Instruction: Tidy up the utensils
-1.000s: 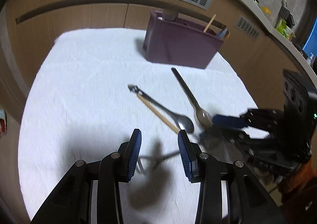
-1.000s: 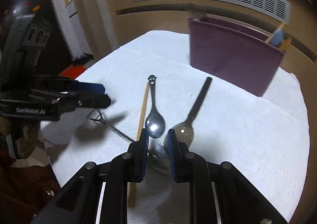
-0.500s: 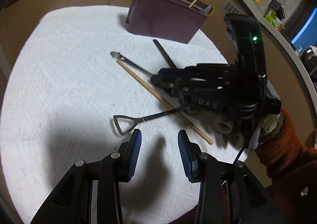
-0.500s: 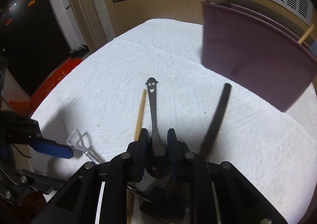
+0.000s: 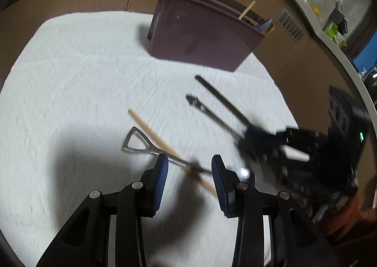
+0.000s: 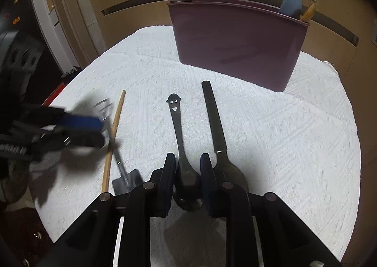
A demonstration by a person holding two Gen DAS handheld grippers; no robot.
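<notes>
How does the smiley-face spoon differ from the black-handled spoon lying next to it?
The smiley-face spoon has a thin handle ending in a cut-out face; the black-handled spoon has a wider, plain, longer handle. The smiley spoon's bowl sits between the right tool's fingers; the other lies just outside them. Both lie on the white cloth, handles toward the purple holder.

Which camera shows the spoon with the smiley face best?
The right wrist view. There the smiley-face spoon lies straight ahead and sharp, its face clear, its bowl between the right gripper's fingers. In the left wrist view the same spoon is blurred, the face unreadable, and its bowl hidden behind the right gripper.
</notes>
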